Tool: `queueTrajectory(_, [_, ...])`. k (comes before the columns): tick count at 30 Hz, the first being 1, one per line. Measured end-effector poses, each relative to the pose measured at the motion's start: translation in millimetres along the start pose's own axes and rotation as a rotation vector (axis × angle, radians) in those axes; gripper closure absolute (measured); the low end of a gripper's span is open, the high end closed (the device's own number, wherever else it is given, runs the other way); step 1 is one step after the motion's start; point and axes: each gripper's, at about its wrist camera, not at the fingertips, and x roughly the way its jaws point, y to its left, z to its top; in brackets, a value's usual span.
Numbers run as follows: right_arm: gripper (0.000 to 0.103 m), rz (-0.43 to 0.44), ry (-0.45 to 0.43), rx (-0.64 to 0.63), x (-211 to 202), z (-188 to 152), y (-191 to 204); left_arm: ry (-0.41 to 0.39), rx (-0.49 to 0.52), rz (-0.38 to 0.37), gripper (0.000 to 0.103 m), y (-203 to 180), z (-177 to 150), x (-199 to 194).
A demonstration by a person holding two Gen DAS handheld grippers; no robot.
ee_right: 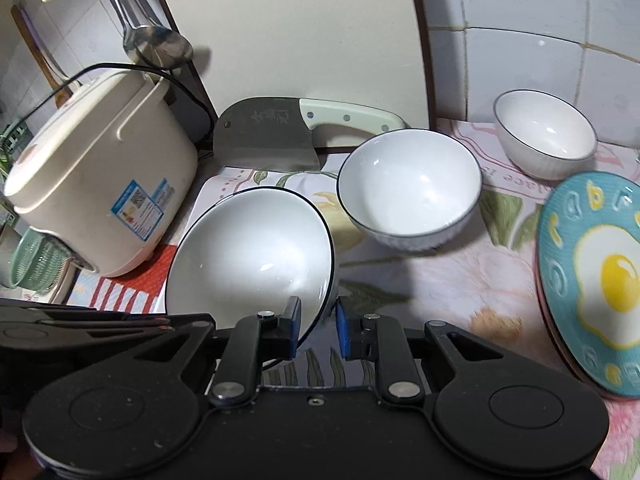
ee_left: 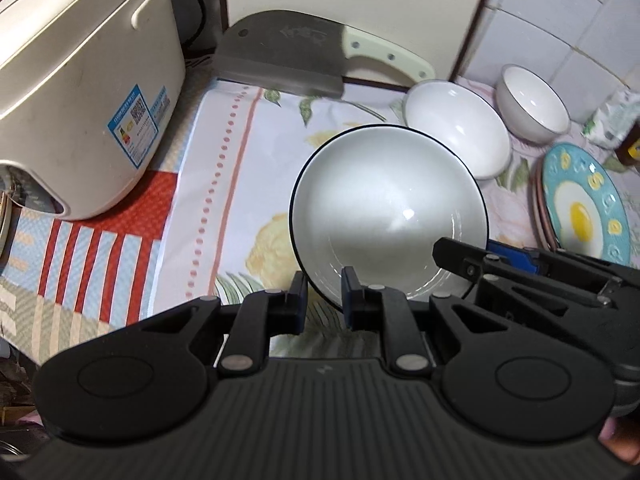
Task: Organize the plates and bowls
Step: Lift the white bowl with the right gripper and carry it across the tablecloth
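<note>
Gripping large bowl (ee_left: 388,204) rim: left gripper (ee_left: 324,296) and right gripper (ee_right: 318,330) both pinch it. Keep level; nest into middle bowl (ee_right: 408,188) gently.

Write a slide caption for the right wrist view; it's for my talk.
Both tools straddle the rim of a tilted black-rimmed bowl beside two more bowls and an egg plate.

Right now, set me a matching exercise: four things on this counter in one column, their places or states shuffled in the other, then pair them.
Things:
1. black-rimmed bowl
2. cleaver
3. egg plate
4. rice cooker

Places or states:
A. far left, lid shut
B. tilted, its rim between both grippers' jaws
C. far right, on a stack
D. standing against the back board

Pairs: 1-B, 2-D, 3-C, 4-A
</note>
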Motion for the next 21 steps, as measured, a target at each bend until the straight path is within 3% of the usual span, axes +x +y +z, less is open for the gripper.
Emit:
queueTrajectory(9, [0.08,-0.04,0.037,0.003,-26.7,-24.9,-12.0,0.026,0.049,-0.021,0.088,-30.0,-28.8,-9.7])
queueTrajectory(21, [0.081,-0.1,0.082,0.025,-36.4,-40.1,-32.2,0.074,0.05,-0.069,0.088,-51.9,-44.3,2.5])
